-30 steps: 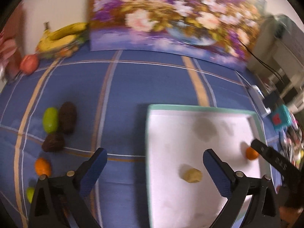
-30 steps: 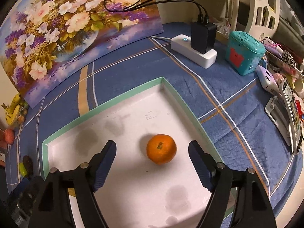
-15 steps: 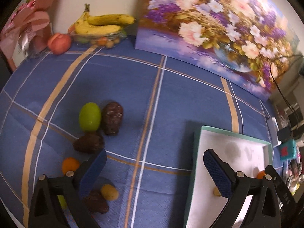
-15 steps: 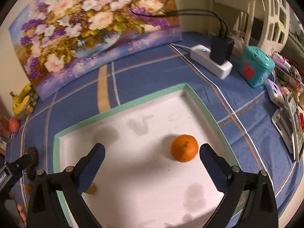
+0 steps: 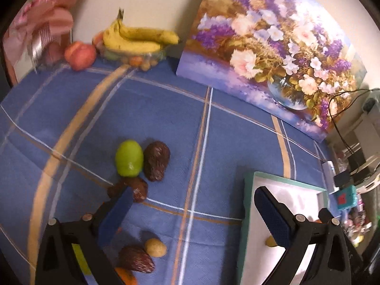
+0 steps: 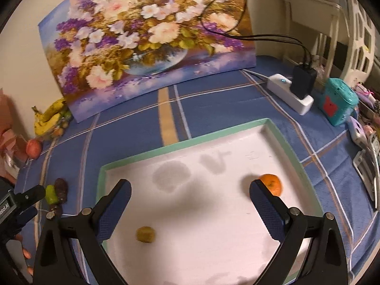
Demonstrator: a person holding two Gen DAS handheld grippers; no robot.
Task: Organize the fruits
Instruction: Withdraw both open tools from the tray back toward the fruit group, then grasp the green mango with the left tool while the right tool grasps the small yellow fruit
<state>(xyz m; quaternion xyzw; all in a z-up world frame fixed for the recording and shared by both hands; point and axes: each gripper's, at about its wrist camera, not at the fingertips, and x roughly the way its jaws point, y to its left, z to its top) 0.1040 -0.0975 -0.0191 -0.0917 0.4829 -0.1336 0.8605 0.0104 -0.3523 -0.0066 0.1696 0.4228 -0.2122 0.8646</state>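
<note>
Take the white tray [image 6: 180, 140] with its green rim as your landmark. Your right hand-held gripper [image 6: 190, 197] hangs over its near half, jaws spread wide after just having been opening, nothing between them. Inside the tray, a small yellow-brown fruit [image 6: 145, 234] lies near the left wall close to you, and the orange [image 6: 272, 184] sits toward the right wall, just beside the right pad but not pressed by it.

Your left hand-held gripper [image 5: 192, 211] is also spread wide and empty, hovering over the blue checked cloth [image 5: 166, 123] on the worktop to the left of the tray. Nearest you on that side lie a dark brown fruit [image 5: 135, 258], a small tan fruit [image 5: 155, 247] touching it, and part of another orange one [image 5: 125, 277] at the frame's bottom edge. A little farther from you sit another brown fruit [image 5: 133, 187], the green fruit [image 5: 129, 158] and a dark textured fruit [image 5: 156, 161], the last two touching.

These loose pieces look light and rounded, so they will likely roll. I'd close across the widest middle, gently; the brown ones may be soft-skinned, the green one smooth and slippery.

Farthest from the tray, against the wall, are the bananas [image 5: 135, 39] and a red-orange fruit [image 5: 80, 54], beside the flower painting [image 5: 273, 54].
</note>
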